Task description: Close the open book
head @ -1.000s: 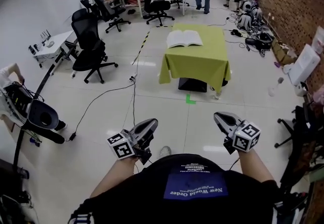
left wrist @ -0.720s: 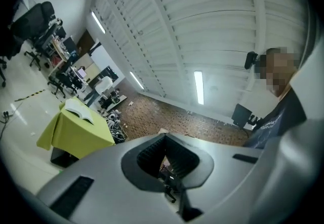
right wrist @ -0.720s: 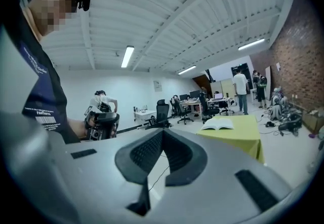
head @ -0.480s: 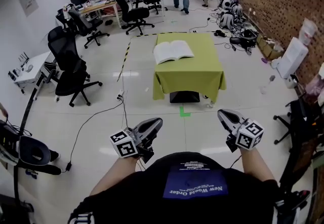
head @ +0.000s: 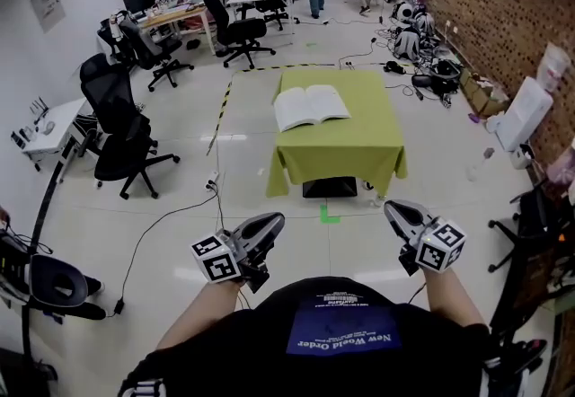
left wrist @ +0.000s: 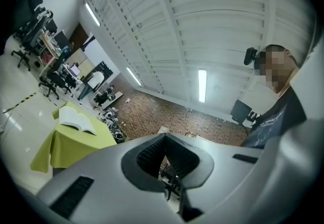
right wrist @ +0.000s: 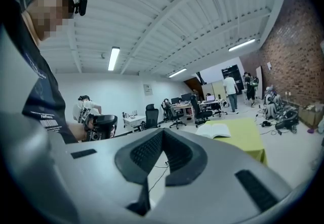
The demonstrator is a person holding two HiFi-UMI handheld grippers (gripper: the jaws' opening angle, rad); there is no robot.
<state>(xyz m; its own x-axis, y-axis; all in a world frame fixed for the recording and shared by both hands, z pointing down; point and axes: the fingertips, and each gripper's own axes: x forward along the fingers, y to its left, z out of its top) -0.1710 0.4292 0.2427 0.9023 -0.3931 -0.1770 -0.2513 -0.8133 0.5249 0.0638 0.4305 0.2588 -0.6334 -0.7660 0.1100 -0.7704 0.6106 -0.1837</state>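
The book (head: 310, 106) lies open by the table's (head: 359, 153) far left corner, nearer than a second ago. The left gripper (head: 272, 225) and right gripper (head: 396, 210) have their fingers pressed together, empty.

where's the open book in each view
Head view: book upper middle, lying on the green table.
Left gripper view: book left of centre, on that table.
Right gripper view: book right of centre, above the jaws.
Shared landmark: the green table under it.
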